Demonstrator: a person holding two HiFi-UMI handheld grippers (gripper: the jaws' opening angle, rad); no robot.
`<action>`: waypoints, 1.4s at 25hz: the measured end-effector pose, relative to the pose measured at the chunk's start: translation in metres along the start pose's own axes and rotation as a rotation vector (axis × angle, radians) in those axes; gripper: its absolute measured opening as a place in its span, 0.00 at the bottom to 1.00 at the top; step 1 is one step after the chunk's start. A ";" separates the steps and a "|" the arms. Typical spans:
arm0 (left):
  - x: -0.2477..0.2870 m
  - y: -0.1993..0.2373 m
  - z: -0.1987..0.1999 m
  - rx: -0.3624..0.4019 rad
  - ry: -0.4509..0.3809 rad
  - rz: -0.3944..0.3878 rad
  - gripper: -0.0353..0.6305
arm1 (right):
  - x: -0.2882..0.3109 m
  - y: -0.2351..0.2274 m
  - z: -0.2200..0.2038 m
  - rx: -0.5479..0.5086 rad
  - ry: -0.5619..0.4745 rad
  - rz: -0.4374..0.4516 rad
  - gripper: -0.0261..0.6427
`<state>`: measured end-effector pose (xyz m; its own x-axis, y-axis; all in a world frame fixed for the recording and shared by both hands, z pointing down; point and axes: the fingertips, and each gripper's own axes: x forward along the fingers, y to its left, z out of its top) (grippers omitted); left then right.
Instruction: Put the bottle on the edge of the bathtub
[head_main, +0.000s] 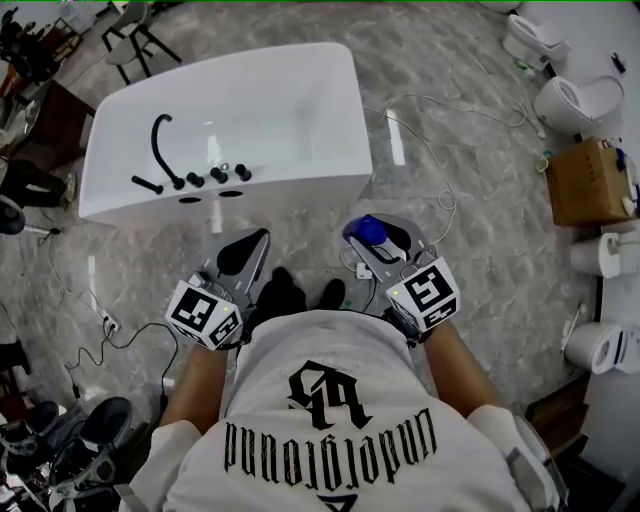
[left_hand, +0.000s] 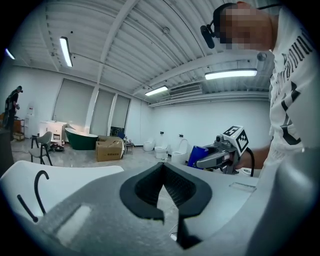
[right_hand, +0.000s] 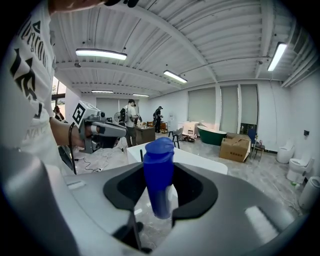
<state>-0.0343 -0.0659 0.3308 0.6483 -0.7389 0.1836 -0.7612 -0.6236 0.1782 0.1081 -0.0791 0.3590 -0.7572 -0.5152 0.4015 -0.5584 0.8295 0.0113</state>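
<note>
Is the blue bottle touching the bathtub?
Apart. The head view shows the bottle held in the right gripper over the floor, clear of the bathtub.

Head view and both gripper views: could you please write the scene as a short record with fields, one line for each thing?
bottle: blue, capped, held between the jaws of the right hand-held gripper
right hand-held gripper: closed on the bottle, over the floor, short of the bathtub
left hand-held gripper: jaws together, nothing between them
bathtub: white, with a black faucet on its near edge
task state: bottle not yet on the bathtub edge
</note>
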 end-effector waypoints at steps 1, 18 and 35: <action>0.005 0.000 0.001 -0.001 0.005 0.002 0.06 | 0.001 -0.005 -0.002 0.003 0.002 0.002 0.27; 0.094 0.052 -0.009 -0.031 0.030 -0.027 0.06 | 0.046 -0.081 -0.023 0.038 0.063 -0.029 0.27; 0.168 0.181 -0.071 -0.087 0.237 -0.076 0.06 | 0.193 -0.158 -0.073 0.044 0.259 0.008 0.27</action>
<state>-0.0618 -0.2845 0.4628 0.6972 -0.6038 0.3863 -0.7124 -0.6433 0.2803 0.0750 -0.2936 0.5013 -0.6525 -0.4315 0.6229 -0.5715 0.8200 -0.0307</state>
